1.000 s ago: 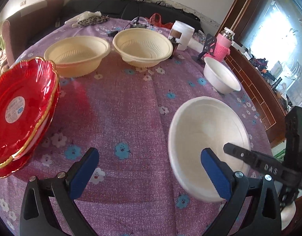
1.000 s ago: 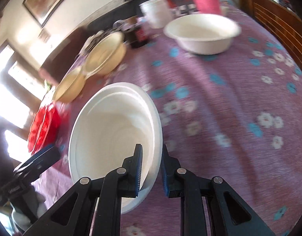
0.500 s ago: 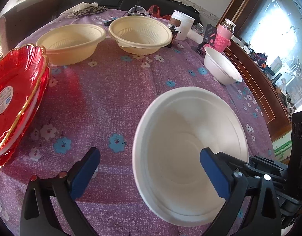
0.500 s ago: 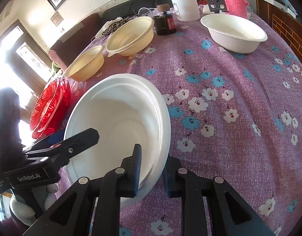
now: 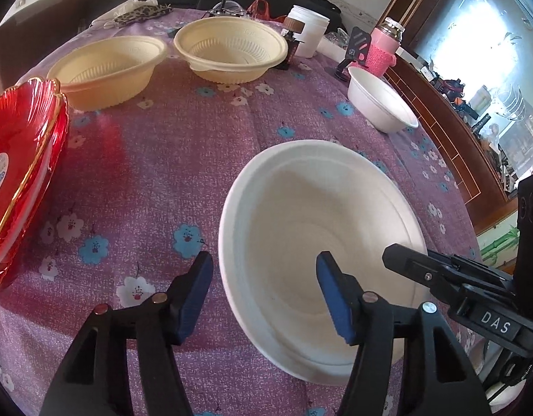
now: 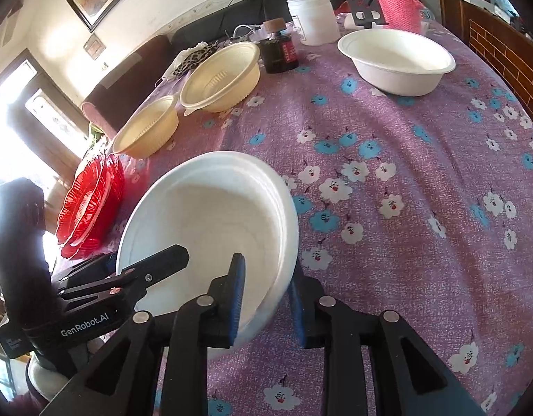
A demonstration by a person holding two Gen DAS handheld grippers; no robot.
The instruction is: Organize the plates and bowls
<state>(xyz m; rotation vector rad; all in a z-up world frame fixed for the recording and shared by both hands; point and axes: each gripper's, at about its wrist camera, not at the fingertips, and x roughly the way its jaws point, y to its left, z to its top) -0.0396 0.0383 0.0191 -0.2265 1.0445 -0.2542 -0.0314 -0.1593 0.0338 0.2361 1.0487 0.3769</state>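
A large white bowl (image 5: 322,228) sits at the near edge of the purple flowered tablecloth; it also shows in the right wrist view (image 6: 211,222). My left gripper (image 5: 266,287) is open, its fingers straddling the bowl's near-left rim. My right gripper (image 6: 266,294) is open, its fingers on either side of the bowl's rim with a gap. A second white bowl (image 5: 381,104) stands at the far right. Two cream bowls (image 5: 110,66) (image 5: 232,52) stand at the back. Stacked red plates (image 5: 20,159) lie at the left.
A dark bottle (image 6: 278,52), a white tub (image 6: 313,19), a pink-sleeved bottle (image 6: 398,7) and a black phone stand (image 6: 363,5) stand along the table's far edge. A wooden wall panel (image 5: 439,118) runs along the right side.
My right gripper has opened and let go of the white bowl's rim. My left gripper has narrowed and now straddles the bowl's near-left rim. The bowl rests on the cloth.
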